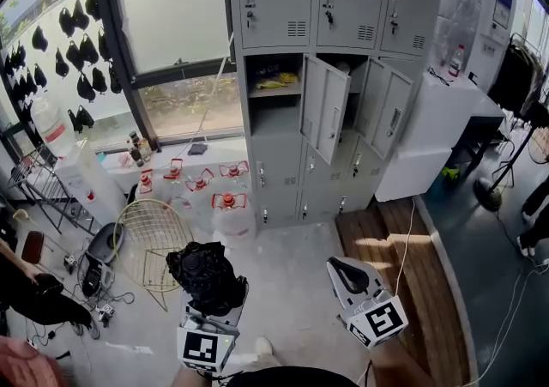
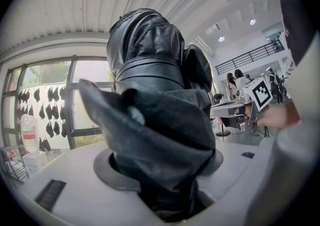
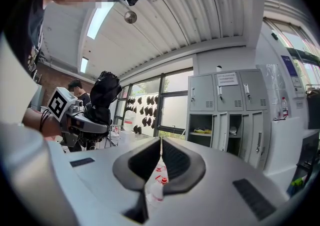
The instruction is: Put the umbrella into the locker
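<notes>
Left tongs [image 1: 213,306]: clenched on the umbrella [image 1: 204,272], low on the bundle, so the folded black fabric stands up out of the jaws. My left gripper view shows cloth filling the whole gap, so I judge the hold firm.

Right tongs [image 1: 345,269]: jaws closed together with nothing between them, held alongside as a spare.

Umbrella location: in my left grip, over the floor [image 1: 296,282], well apart from the locker [image 1: 330,76] ahead; not yet stowed.

Locker condition: middle-row doors stand open, among them the door [image 1: 328,109] swung towards me. The bay [image 1: 274,119] to its left is exposed, with yellow items [image 1: 279,81] on its shelf and bare room beneath, which I judge the likeliest slot.

Next step, in my judgement: close the gap to the locker and present the umbrella end-first.

Risk: loose fabric may snag a door edge; the free right tongs could steady the door
</notes>
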{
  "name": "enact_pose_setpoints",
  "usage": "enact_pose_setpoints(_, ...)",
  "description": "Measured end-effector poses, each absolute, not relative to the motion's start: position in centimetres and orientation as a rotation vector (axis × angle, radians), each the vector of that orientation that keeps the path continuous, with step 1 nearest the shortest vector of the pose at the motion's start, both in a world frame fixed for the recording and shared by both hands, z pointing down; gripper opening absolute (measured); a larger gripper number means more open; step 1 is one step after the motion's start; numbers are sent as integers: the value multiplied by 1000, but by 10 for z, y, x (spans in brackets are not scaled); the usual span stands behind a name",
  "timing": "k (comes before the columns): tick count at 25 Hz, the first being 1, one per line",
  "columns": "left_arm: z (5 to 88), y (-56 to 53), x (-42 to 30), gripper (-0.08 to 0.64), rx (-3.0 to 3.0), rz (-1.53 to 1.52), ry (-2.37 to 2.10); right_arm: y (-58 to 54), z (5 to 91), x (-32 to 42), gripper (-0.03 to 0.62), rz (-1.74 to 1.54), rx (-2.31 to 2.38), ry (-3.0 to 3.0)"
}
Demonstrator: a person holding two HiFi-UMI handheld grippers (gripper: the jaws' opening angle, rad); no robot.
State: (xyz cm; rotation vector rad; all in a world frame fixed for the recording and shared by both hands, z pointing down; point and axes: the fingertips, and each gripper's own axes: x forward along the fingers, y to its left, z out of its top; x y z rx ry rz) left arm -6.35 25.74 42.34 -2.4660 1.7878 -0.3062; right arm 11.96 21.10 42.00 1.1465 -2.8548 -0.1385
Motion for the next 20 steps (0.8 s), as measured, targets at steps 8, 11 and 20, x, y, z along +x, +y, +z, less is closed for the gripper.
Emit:
enact_pose_setpoints(8,423,218,-90,268,-2485,-296,1788,179,423,104,32,-119,1172,-2838)
enact_pose_setpoints(11,423,205,-95,268,-2493,-311,1762,169,422,98,32,-122,1191,-2829)
enact_pose_setpoints(20,425,170,-116,268,-2531,-302,1722,143,417,74,32,-139,1250,-2803)
